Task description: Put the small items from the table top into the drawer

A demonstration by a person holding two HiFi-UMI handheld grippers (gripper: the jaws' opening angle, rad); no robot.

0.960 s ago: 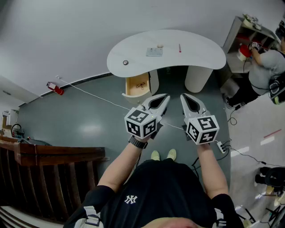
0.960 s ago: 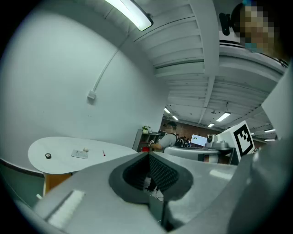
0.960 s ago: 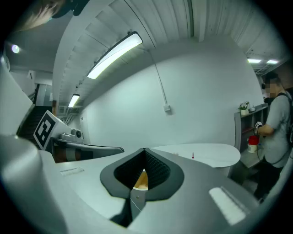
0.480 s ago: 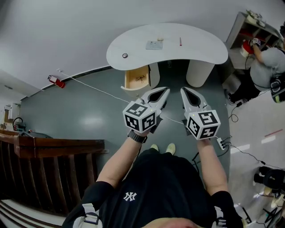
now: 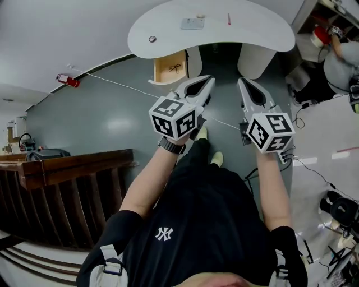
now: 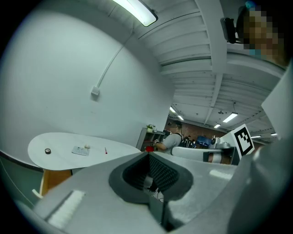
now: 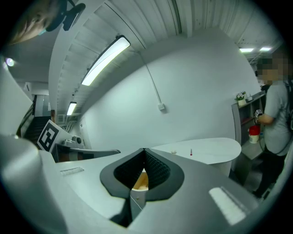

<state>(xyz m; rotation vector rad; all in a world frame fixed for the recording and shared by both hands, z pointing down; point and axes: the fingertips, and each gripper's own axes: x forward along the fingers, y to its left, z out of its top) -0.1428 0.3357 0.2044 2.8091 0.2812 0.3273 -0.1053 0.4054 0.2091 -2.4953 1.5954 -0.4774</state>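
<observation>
head view, steeply down. nearest the camera is the person's black shirt (image 5: 196, 224), with both forearms stretched forward. the left gripper (image 5: 206, 83) and right gripper (image 5: 244, 84) are held side by side over the grey floor (image 5: 112, 123), pointing toward the tabletop (image 5: 258, 36) and well apart from it. the left gripper's fingers (image 6: 82, 192) are clenched tip to tip with nothing between them. the right gripper's fingers (image 7: 82, 183) are likewise clenched and empty. a pale shoe (image 5: 216, 160) shows between the forearms.

further out, a white cable (image 5: 112, 84) crosses the floor to a red object (image 5: 67, 80) by the wall. a wooden railing (image 5: 61, 179) stands at the left.

beyond the grippers, the drawer (image 5: 171, 56) stands pulled out under the tabletop's left part; a small dark wiry item (image 5: 175, 68) lies in it, too small to identify.

on the tabletop lie a dark round item (image 5: 152, 39) near the left end, a flat grey card (image 5: 190, 23) near the middle, a small pale item (image 5: 201, 17) just beside the card, and a red pen (image 5: 229, 19) further right.

farthest, at the right, another person (image 7: 277, 119) stands at a shelf (image 7: 242, 114).
</observation>
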